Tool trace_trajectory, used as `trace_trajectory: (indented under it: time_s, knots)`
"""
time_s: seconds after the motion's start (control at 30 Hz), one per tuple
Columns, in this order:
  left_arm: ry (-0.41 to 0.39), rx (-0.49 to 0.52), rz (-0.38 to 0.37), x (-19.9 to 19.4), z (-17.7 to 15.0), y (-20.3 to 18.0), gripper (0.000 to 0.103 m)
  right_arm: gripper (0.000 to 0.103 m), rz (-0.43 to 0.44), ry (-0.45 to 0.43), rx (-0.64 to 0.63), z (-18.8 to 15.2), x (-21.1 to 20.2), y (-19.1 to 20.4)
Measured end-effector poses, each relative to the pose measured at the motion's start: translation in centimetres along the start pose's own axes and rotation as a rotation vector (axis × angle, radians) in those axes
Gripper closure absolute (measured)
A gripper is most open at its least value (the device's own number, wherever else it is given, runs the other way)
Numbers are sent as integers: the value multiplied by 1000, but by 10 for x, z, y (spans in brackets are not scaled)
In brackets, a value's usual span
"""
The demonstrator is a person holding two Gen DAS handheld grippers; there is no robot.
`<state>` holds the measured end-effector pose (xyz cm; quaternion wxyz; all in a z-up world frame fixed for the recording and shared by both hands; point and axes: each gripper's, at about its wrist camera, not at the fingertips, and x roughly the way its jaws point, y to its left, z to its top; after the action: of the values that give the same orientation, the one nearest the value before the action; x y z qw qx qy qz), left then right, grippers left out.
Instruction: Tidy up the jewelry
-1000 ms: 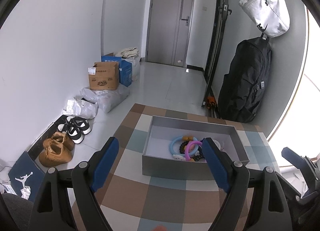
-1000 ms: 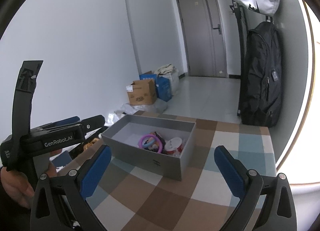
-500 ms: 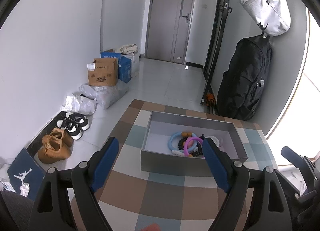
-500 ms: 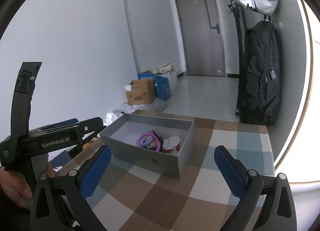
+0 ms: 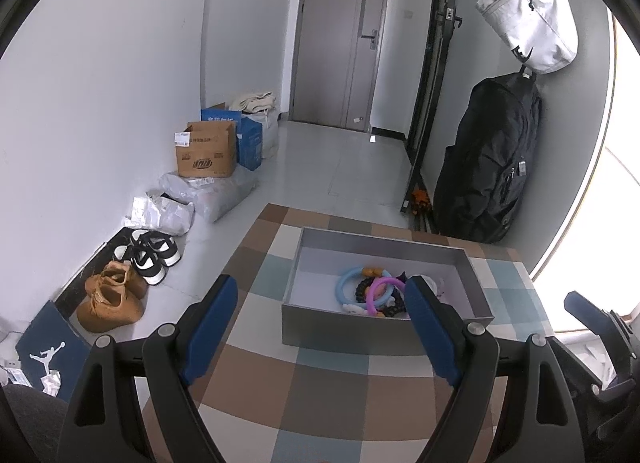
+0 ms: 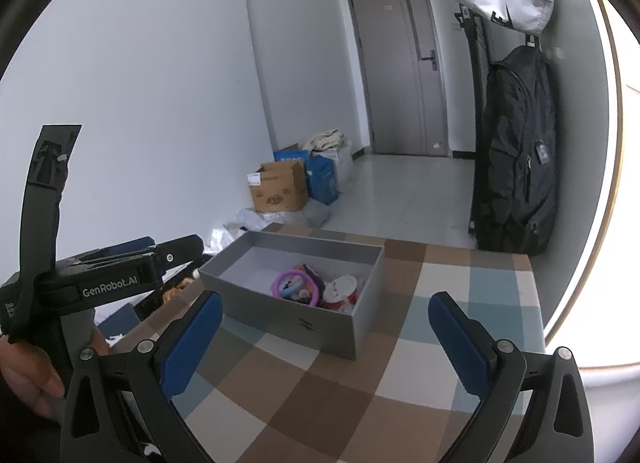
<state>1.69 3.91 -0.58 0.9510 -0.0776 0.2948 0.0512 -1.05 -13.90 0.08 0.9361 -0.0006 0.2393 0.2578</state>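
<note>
1. The table (image 5: pixel 256 347) has a checked cloth in brown, blue and cream. The grey box is the landmark for all places below.
2. The grey box (image 5: pixel 384 333) stands open on the table, with no lid on it. In the left wrist view it is ahead of the fingers and a little to the right.
3. The black backpack (image 5: pixel 488 167) hangs on the wall behind the box, and a white bag (image 5: pixel 532 19) hangs above it.
4. The left gripper (image 5: pixel 322 327) is above the table, on the near side of the box, and points down at a slant toward it. Its fingers (image 5: pixel 210 327) stand wide apart and nothing is between them. The right finger covers part of the box's near right area in that view, but it does not touch the box.
5. The right gripper (image 6: pixel 326 337) is also on the near side of the box, pointing down at a slant. Its fingers (image 6: pixel 190 341) are wide apart and hold nothing.
6. A hand (image 6: pixel 28 379) holds the left gripper's handle, to the left of the box in the right wrist view.
7. The jewelry (image 5: pixel 376 289) lies inside the box, toward its near right part: a blue ring (image 5: pixel 348 285), a purple ring (image 6: pixel 296 287), and some dark beaded pieces that are too small to tell apart.
</note>
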Motion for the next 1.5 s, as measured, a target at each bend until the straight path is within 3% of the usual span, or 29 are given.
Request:
trace_trajectory:
  time_s: [1.5]
  knots:
    - [55,12,-27,6,-4,-6,21,0,-1,9,-4,-1,3,2]
